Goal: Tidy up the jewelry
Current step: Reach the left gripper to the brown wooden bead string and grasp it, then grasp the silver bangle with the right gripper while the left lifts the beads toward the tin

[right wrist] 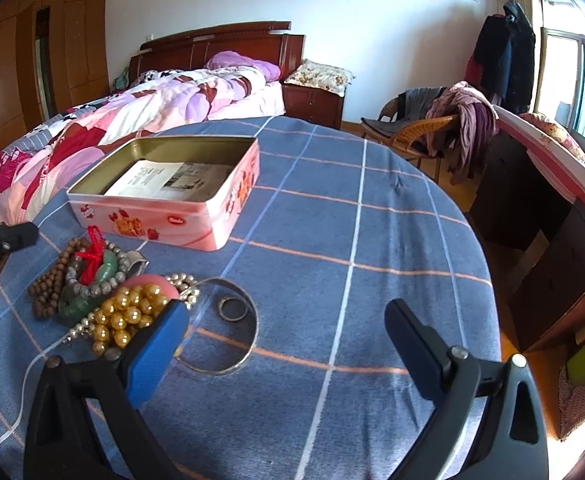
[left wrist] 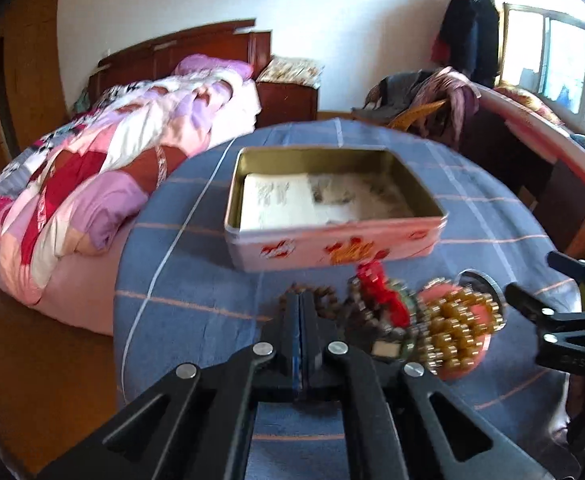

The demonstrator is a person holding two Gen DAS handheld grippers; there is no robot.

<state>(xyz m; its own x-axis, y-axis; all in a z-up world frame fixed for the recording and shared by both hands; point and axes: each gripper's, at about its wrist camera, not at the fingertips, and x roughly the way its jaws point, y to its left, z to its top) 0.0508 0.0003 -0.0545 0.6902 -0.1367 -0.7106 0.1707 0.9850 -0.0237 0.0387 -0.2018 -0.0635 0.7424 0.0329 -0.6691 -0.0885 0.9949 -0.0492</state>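
Note:
A heap of jewelry lies on the blue checked tablecloth (right wrist: 372,240): a brown wooden bead bracelet (right wrist: 46,288), a red knotted cord (right wrist: 92,256), green stones (right wrist: 108,272), gold beads (right wrist: 128,316) on a pink disc, a silver bangle (right wrist: 228,364) and a small ring (right wrist: 232,308). Behind it stands an open pink tin (right wrist: 148,224) with printed paper inside. My left gripper (left wrist: 300,304) is shut, its tips at the brown bead bracelet (left wrist: 324,294); a pinched bead is hidden if there is one. My right gripper (right wrist: 288,316) is open over the cloth, its left finger beside the gold beads.
The round table's edge falls away to a wooden floor. A bed with a pink quilt (right wrist: 152,108) is behind left. A wicker chair with clothes (right wrist: 432,128) and a long desk (right wrist: 552,184) stand to the right.

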